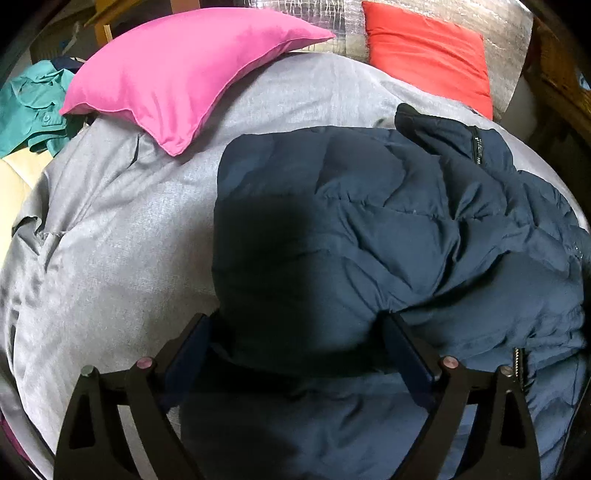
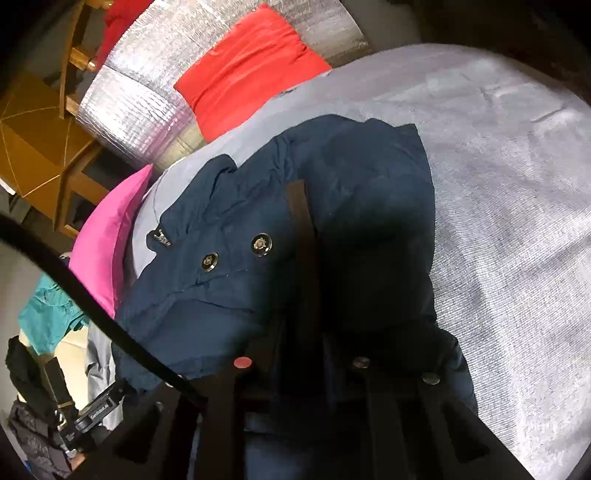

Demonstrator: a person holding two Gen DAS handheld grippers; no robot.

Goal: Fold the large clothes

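Note:
A navy puffer jacket (image 1: 369, 229) lies rumpled on the grey bed sheet (image 1: 110, 240). My left gripper (image 1: 299, 325) is pushed down into the jacket's near part. Its jaws stand wide, and a thick dark bulge of the jacket fills the gap between them. In the right wrist view the jacket (image 2: 229, 288) shows two metal snaps and a collar. My right gripper (image 2: 314, 221) is narrow, shut on a fold of the jacket. One finger (image 2: 299, 214) shows as a dark strip. Fabric hides the other.
A pink pillow (image 1: 177, 74) and a red pillow (image 1: 424, 51) lie at the head of the bed against a silver quilted panel (image 1: 332, 18). A teal garment (image 1: 29, 107) sits off the left edge. A wooden chair (image 2: 62, 155) stands beyond. A black cable (image 2: 92, 295) crosses the right view.

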